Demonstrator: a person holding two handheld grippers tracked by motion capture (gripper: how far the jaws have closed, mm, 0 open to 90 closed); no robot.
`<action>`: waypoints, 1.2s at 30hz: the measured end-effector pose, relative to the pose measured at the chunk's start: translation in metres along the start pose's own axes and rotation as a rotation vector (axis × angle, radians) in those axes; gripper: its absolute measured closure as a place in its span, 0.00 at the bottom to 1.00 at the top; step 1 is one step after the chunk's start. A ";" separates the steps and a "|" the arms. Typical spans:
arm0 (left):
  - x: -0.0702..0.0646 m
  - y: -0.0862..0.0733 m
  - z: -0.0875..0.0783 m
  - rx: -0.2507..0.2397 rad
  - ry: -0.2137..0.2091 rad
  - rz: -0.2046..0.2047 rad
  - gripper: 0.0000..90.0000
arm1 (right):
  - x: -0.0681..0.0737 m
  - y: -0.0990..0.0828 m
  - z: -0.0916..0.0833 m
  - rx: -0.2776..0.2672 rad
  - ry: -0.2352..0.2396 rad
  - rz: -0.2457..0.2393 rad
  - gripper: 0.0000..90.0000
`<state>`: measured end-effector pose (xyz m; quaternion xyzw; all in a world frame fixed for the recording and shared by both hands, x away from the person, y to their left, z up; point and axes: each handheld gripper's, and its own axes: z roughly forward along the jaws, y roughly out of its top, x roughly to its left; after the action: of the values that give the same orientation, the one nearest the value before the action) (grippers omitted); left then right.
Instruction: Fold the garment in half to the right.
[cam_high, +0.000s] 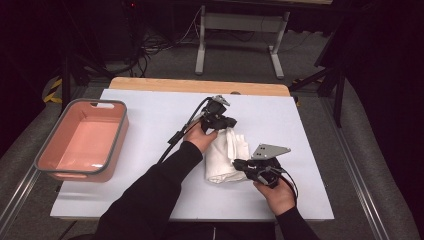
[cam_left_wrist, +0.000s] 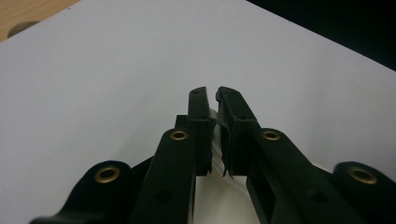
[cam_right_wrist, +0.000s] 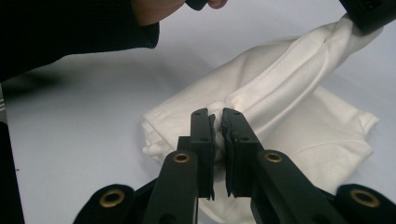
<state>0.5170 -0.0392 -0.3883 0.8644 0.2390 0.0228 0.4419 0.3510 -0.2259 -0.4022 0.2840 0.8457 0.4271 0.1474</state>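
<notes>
Left tongs (cam_left_wrist: 215, 95) nearly closed, jaws rising from the bottom edge, a thin strip of white cloth (cam_left_wrist: 215, 147) pinched between them. White surface (cam_left_wrist: 116, 70) beyond. Bare wood edge (cam_left_wrist: 32, 14) at top left corner. Dark area past the surface's far edge, top right.

Light falls from overhead onto the white-covered bench (cam_high: 150, 190), which shows bright, while the floor and room beyond it are dim to nearly black. The high view is soft and slightly grainy, with no strong glare. A faint shadow lies beneath the left hand-held gripper (cam_high: 226, 121) on the white cloth (cam_high: 222, 160). In the right gripper view, the right hand-held gripper (cam_right_wrist: 218, 114) is sharp, and the dark sleeve (cam_right_wrist: 70, 32) above it casts a soft grey shadow. In the left gripper view, the bench behind the jaws looks smooth and bluish.
</notes>
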 end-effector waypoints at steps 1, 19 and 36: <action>-0.001 0.000 0.002 -0.004 0.001 -0.005 0.92 | 0.000 -0.001 0.000 0.002 -0.002 -0.002 0.92; 0.013 -0.021 -0.023 -0.008 0.029 -0.032 0.70 | -0.008 -0.012 -0.001 0.068 -0.070 0.027 0.67; 0.023 -0.038 -0.044 0.027 0.041 -0.052 0.79 | 0.001 -0.012 0.014 0.148 -0.086 -0.068 0.88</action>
<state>0.5114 0.0225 -0.3948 0.8631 0.2705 0.0259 0.4257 0.3527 -0.2222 -0.4198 0.2834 0.8770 0.3455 0.1768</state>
